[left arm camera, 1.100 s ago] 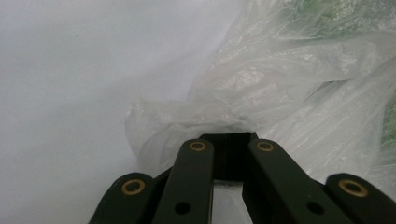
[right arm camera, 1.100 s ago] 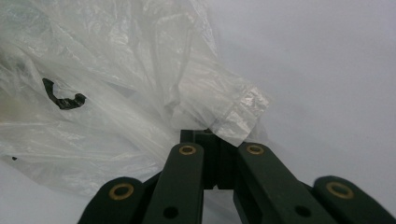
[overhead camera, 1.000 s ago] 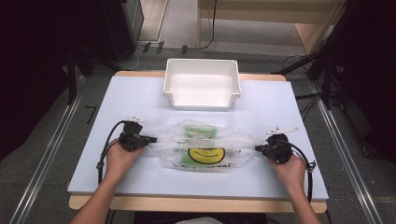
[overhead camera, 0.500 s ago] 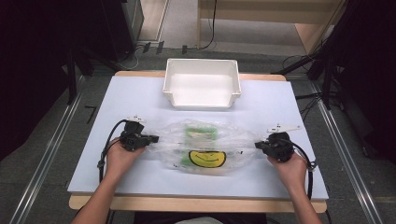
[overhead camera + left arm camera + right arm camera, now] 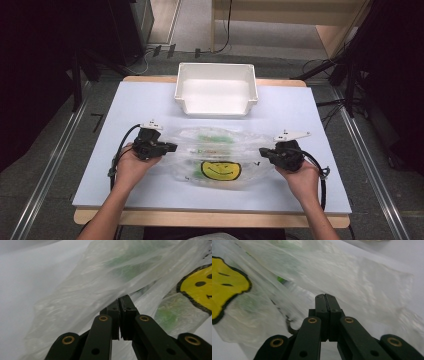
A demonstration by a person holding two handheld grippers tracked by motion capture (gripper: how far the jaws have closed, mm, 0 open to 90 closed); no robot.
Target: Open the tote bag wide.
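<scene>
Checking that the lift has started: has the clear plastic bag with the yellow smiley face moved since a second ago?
Yes. The clear plastic bag with the yellow smiley face has shifted slightly toward the white rectangular bin, held at both ends.

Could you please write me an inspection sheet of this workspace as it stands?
Surface: pale table, bare around the work.
Job's things: clear bag with a yellow smiley, green contents inside, held at both ends; white bin beyond it, nothing seen inside.
Clutter: nothing seen.
Grippers: left gripper and right gripper each have jaws shut on the bag's plastic.
Cables: one trails from each gripper; more lie on the floor behind the table.
Surroundings: dark stands at both sides, wooden furniture behind.
</scene>
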